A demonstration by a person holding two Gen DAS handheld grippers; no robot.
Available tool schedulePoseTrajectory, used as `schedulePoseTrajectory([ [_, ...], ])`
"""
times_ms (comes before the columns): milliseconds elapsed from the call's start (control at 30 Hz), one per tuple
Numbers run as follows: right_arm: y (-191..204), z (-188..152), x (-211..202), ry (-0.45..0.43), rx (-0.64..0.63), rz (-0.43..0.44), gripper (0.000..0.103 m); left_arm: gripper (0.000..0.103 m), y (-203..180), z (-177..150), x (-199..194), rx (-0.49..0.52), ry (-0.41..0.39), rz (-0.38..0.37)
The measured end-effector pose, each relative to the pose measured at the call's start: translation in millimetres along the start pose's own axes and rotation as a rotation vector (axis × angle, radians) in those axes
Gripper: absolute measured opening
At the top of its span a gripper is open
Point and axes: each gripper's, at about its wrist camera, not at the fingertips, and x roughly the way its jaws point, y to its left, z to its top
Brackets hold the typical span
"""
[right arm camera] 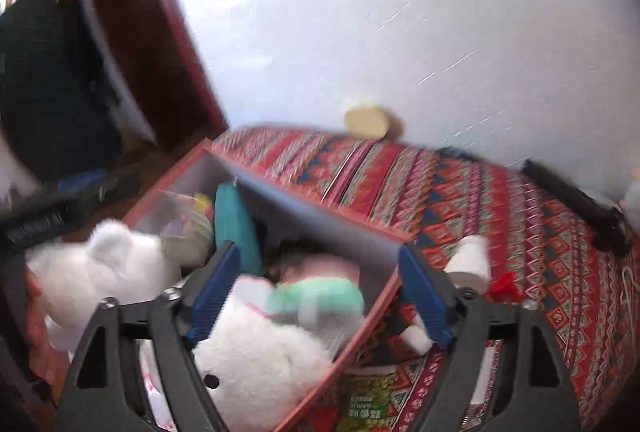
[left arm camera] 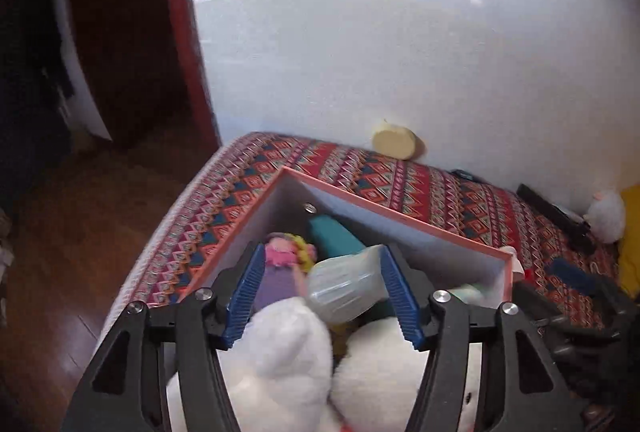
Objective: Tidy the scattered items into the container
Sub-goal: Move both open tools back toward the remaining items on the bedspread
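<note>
Hovering over the pink box on the patterned bed cover, both your grippers stand spread with nothing pinched — the left gripper and the right gripper. The white teddy already lies in the box. It looks soft, light and squashy, so grab a fat part like the tummy. The clear plastic cup looks thin — squeeze gently. The white roll sits just outside the box. The right view is blurry, and the bottom of the box is hidden.
</note>
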Motion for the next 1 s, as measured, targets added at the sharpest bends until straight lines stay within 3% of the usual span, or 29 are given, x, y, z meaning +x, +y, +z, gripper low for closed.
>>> schedulePoseTrajectory([
  [67,-15.8,-0.9,-28.0,-0.030,0.051,0.068,0.085,0.062,-4.0,-4.5,-24.2,0.025,-0.035,-0.002],
  [167,-43.3,-17.2,-94.9,-0.088,0.110,0.097,0.086,0.084,-20.9,-17.2,-76.8,0.076,-0.109,-0.032],
  [200,-50.2,-25.8,-115.8,-0.107,0.122,0.093,0.089,0.086,-28.0,-24.0,-92.9,0.097,-0.128,-0.048],
  [367,-91.1,-84.2,-217.4,-0.152,0.230,0.093,0.094,0.086,-74.5,-78.2,-170.1,0.201,-0.165,-0.131],
  [533,-126.2,-173.2,-291.9,-0.136,0.356,0.090,0.097,0.086,-114.3,-160.5,-214.0,0.228,-0.116,-0.238],
  [667,-145.2,-249.3,-320.0,-0.074,0.411,0.028,0.097,0.086,-141.8,-256.1,-215.0,0.258,-0.022,-0.275],
  [800,-167.2,-308.5,-321.4,0.026,0.454,-0.015,0.097,0.086,-165.2,-346.2,-193.9,0.337,0.108,-0.282],
  [900,-178.9,-323.5,-306.8,0.083,0.455,-0.030,0.089,0.086,-184.4,-371.7,-178.4,0.410,0.166,-0.277],
  [1000,-177.7,-310.5,-288.3,0.093,0.427,0.004,0.087,0.086,-198.5,-351.3,-167.6,0.444,0.121,-0.265],
])
